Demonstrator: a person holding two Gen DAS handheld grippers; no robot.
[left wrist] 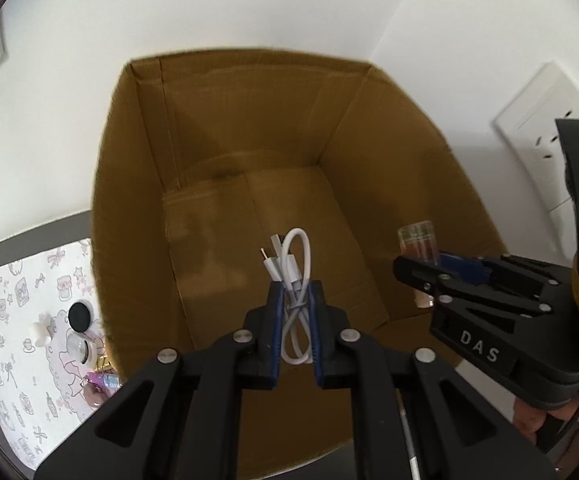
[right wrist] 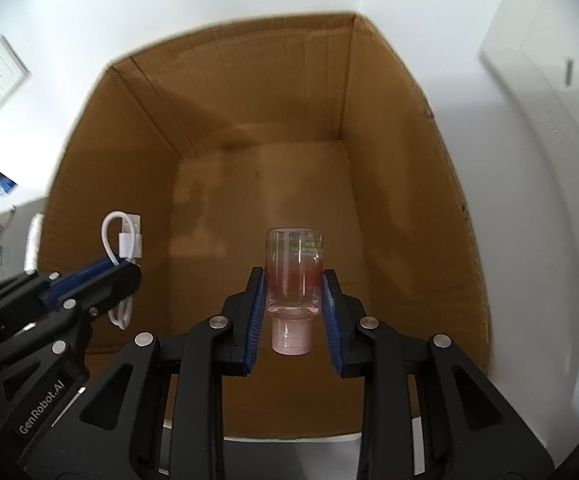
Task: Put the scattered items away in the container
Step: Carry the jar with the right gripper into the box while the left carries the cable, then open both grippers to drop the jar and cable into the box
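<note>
Both grippers hang over the open brown cardboard box, which stands against a white wall.

Left gripper, black with blue pads, is clamped narrow on a coiled white USB cable; cable loops and plugs stick out past the fingertips toward 12 o'clock, another loop hangs back between the fingers. In the right wrist view the same cable and left gripper sit at 9 o'clock, above the box interior near its left wall.

Right gripper grips a small clear glass bottle with pinkish liquid, neck and pale cap pointing back toward the camera, base toward 12 o'clock, held above the box floor. From the left wrist view the right gripper comes in at 3 o'clock with the bottle in it.

Box floor looks bare. At 8 o'clock in the left wrist view, a white patterned mat on a dark table carries small items, including a black round cap; the rest are too small to tell. White wall socket at 2 o'clock.
</note>
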